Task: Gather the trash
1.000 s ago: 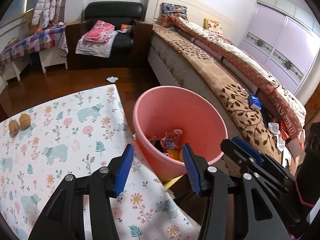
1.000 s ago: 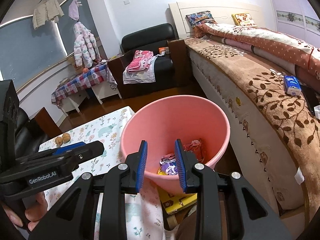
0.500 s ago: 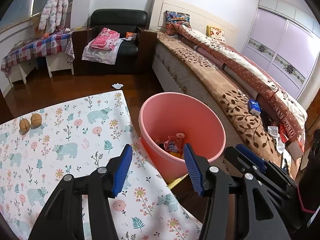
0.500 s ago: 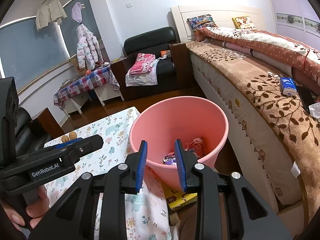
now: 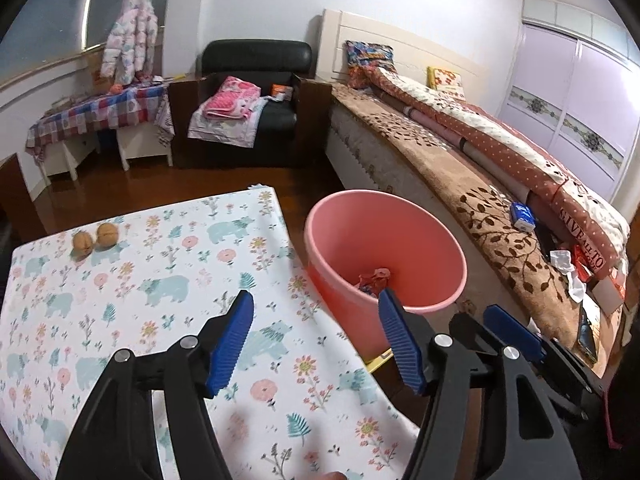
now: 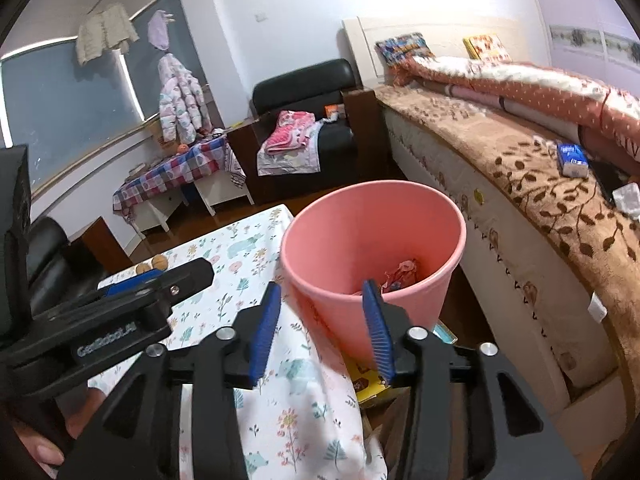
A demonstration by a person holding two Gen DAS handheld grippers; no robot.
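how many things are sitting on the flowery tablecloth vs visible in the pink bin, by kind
walnuts on the tablecloth: 2
crumpled wrappers showing in the pink bin: 1 clump, pieces too tangled to separate
total: 3

Both claws, left and right, are opening with nothing between them.

We note a floral tablecloth point(image 5: 160, 280) with two walnuts point(image 5: 96, 237) near its far edge. Beyond stands a black armchair point(image 5: 256, 92) bearing a folded pink blanket point(image 5: 232, 100), beside a low table under checked cloth point(image 5: 100, 112). A bed point(image 5: 460, 168) carries a blue tissue pack point(image 5: 522, 216).
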